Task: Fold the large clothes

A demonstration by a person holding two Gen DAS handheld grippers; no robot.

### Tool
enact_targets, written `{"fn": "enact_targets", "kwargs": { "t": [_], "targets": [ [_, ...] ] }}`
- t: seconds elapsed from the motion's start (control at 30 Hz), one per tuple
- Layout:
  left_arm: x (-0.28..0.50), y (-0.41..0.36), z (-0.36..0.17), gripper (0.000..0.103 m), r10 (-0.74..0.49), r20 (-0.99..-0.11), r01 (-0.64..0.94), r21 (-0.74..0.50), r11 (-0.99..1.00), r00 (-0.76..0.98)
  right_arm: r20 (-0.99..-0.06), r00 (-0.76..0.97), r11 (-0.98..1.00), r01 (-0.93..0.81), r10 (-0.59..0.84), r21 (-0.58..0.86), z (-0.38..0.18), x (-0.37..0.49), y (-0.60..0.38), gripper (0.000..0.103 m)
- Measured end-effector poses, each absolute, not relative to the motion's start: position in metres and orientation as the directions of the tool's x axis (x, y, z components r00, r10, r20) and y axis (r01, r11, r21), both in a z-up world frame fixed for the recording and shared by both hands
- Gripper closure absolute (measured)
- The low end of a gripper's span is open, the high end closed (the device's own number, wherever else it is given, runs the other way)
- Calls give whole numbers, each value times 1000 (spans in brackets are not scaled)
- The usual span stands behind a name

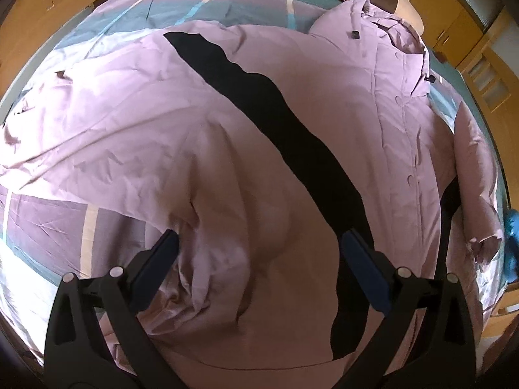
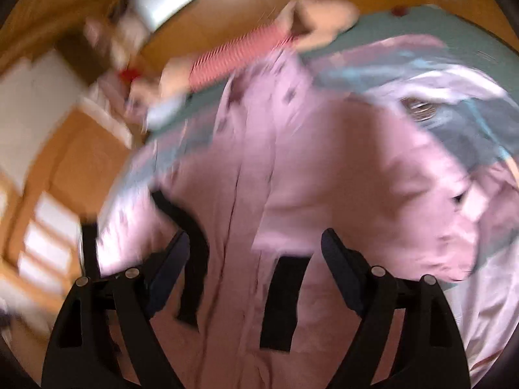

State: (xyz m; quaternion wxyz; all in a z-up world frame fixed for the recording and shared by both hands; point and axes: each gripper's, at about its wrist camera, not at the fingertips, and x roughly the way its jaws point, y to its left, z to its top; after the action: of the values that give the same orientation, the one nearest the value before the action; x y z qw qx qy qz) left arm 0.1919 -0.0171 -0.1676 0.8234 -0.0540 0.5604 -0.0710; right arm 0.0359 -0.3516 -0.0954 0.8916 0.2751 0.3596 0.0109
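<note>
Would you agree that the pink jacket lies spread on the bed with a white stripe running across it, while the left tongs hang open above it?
Not quite: the stripe on the pink jacket is black, as the left wrist view shows. The jacket does lie spread on the bed, with the left tongs open above it.

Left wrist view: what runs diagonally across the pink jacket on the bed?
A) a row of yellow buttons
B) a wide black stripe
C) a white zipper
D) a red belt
B: a wide black stripe crosses the pink jacket from upper left to lower right.
</note>
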Motion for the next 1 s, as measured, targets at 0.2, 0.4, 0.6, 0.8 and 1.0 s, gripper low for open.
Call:
{"fn": "enact_targets", "kwargs": {
  "t": [0.2, 0.4, 0.6, 0.8, 1.0],
  "targets": [
    [187, -24, -166, 2, -166, -903, 64, -153, 986, 396, -801, 590, 689, 622, -100, 372, -140, 28, -421, 19],
    [180, -24, -153, 2, -235, -864, 90, -218, 972, 446, -782, 623, 594, 631, -5, 499, -169, 27, -446, 58],
    [173, -34, -139, 2, -261, -830, 153, -213, 965, 493, -551, 823, 723, 296, 138, 624, -121, 34, -401, 103],
    [166, -49, -139, 2, -264, -828, 216, -177, 960, 495, -635, 773, 800, 388, -12, 457, -101, 29, -394, 35],
    [158, -67, -138, 2, -299, -823, 297, -167, 940, 482, -823, 551, 569, 725, -138, 390, -153, 10, -475, 3]
  ]
}}
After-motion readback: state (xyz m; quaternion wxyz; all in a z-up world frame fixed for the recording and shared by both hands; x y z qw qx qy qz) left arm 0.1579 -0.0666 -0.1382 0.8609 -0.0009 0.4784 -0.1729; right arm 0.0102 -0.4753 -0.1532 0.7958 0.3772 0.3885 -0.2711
